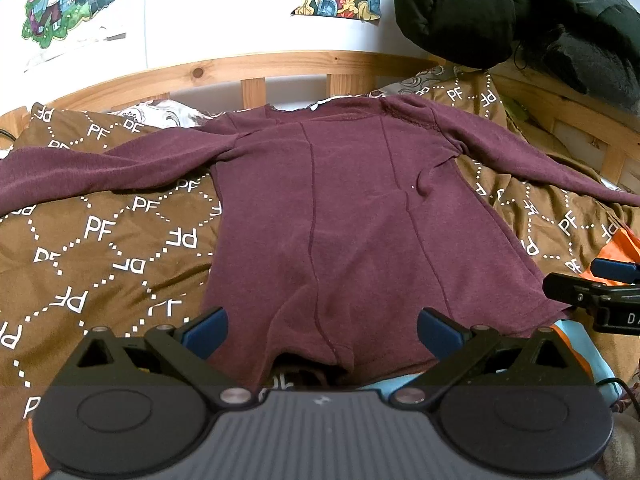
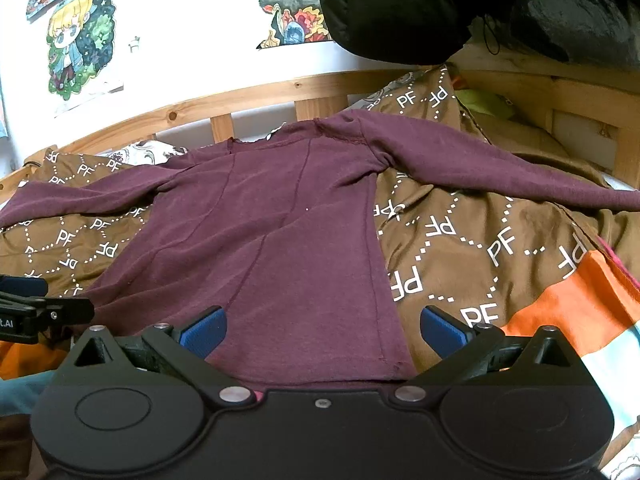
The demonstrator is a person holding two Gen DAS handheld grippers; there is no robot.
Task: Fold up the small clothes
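Shirt (image 1: 352,216) is a maroon long-sleeve, laid flat on our brown quilt (image 1: 100,248), the one with the white "PF" print. Both sleeve ends run out of frame, so we can't see the cuffs. The hem bunches a bit near our left gripper (image 1: 322,334), and the gripper body hides whatever's under the closest part. Same deal on the right wrist view: the right gripper (image 2: 322,334) covers the very bottom of the hem.

Some orange and light blue fabric (image 2: 568,312) peeks out beside the shirt's hem corner, hard to say what it is. Patterned white cloth (image 1: 160,116) shows past the quilt near the shirt's collar, mostly hidden.

Room-wise: a wooden bed rail (image 1: 256,68) runs just beyond the collar, white wall behind it with cartoon posters (image 1: 68,0) taped up. A black puffy jacket (image 1: 520,12) is heaped beyond the shirt's right sleeve, partly cut off at the frame edge.

The shirt's long axis runs away from us, collar at the rail end, hem at our end. Sleeves are spread straight out to either side, so it's basically a T shape.

Both of our grippers are spread wide with nothing between the blue pads (image 1: 208,330), hovering side by side right at the hem. The left one sits over the hem's middle, the right one over its right corner.
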